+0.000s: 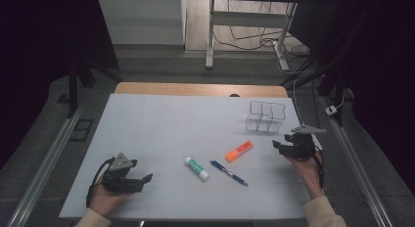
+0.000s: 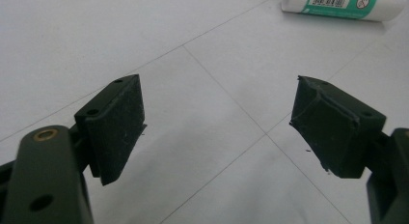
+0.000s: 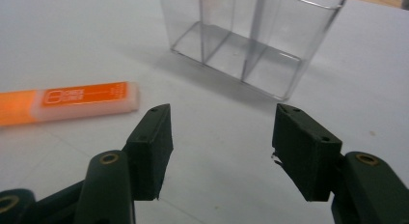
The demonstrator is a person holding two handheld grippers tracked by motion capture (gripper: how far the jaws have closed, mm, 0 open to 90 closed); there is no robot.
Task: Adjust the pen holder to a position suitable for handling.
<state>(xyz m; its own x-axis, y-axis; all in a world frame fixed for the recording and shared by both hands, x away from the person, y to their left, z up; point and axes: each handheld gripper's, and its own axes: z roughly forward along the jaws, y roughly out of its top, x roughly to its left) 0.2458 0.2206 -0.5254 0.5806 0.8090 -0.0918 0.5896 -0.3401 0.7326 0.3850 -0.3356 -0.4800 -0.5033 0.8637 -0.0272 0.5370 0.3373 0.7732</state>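
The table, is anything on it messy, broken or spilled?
Nothing looks broken or spilled. The glue stick, the blue pen and the orange highlighter lie loose at different angles on the white table, outside the clear organizer, which stands upright and empty. Both tongs are open and hold nothing.

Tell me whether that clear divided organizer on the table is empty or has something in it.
Empty. The clear organizer stands upright and its bare floor shows through every compartment; the orange highlighter lies outside it on the table.
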